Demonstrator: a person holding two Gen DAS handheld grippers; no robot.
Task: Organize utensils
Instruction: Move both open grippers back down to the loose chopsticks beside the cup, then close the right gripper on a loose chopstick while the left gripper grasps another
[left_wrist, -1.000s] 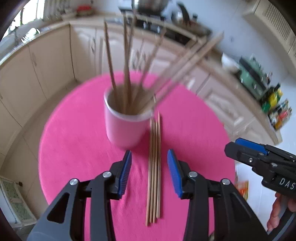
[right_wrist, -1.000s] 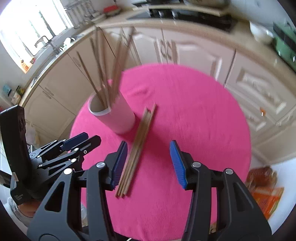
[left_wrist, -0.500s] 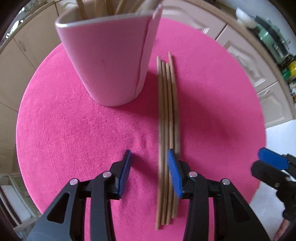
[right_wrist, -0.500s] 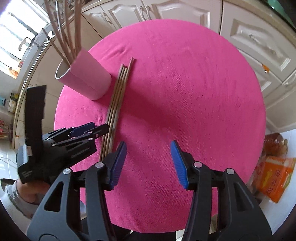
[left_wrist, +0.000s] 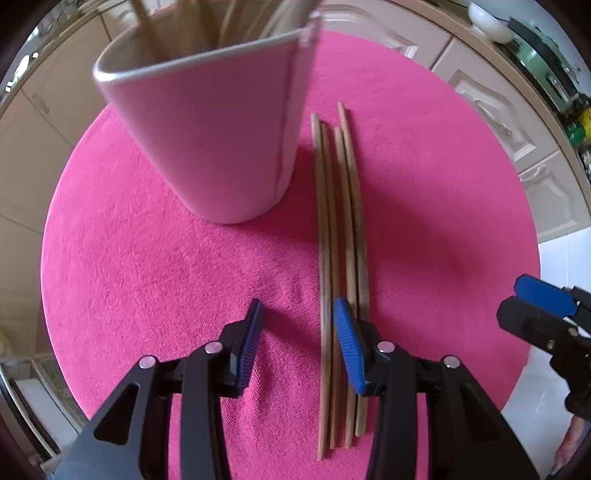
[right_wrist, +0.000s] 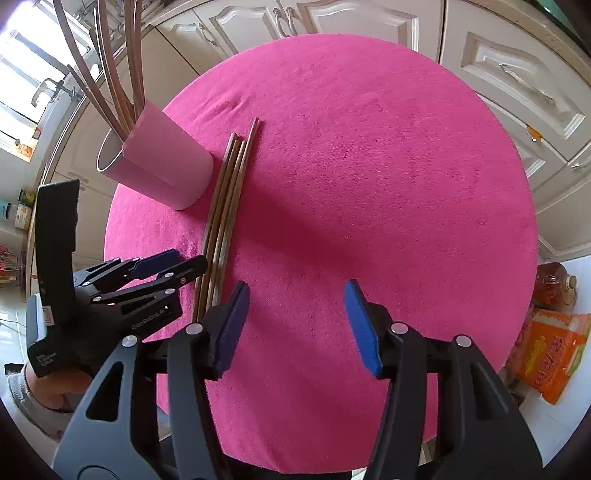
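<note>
Several wooden chopsticks (left_wrist: 340, 229) (right_wrist: 225, 206) lie side by side on the round pink tablecloth (left_wrist: 147, 277) (right_wrist: 369, 166), just right of a white cup (left_wrist: 214, 140) (right_wrist: 166, 170) that holds more chopsticks. My left gripper (left_wrist: 299, 325) (right_wrist: 177, 266) is open and low over their near ends. Its right pad covers two of the sticks, and the other two lie just inside it. My right gripper (right_wrist: 295, 295) (left_wrist: 535, 306) points down at bare cloth to the right of the sticks. Its jaws are opening with nothing between them.
Cream kitchen cabinets (right_wrist: 498, 81) ring the small table. A bottle of oil (right_wrist: 554, 280) and an orange packet (right_wrist: 550, 354) sit on the floor at the right. A window with a sink tap (right_wrist: 48, 88) is at the upper left. A person's hand (right_wrist: 48, 380) holds the left gripper.
Both grippers have sunk toward the table and tipped further down. The left one now stands over the near ends of the lying chopsticks. The right jaws have widened a little.
</note>
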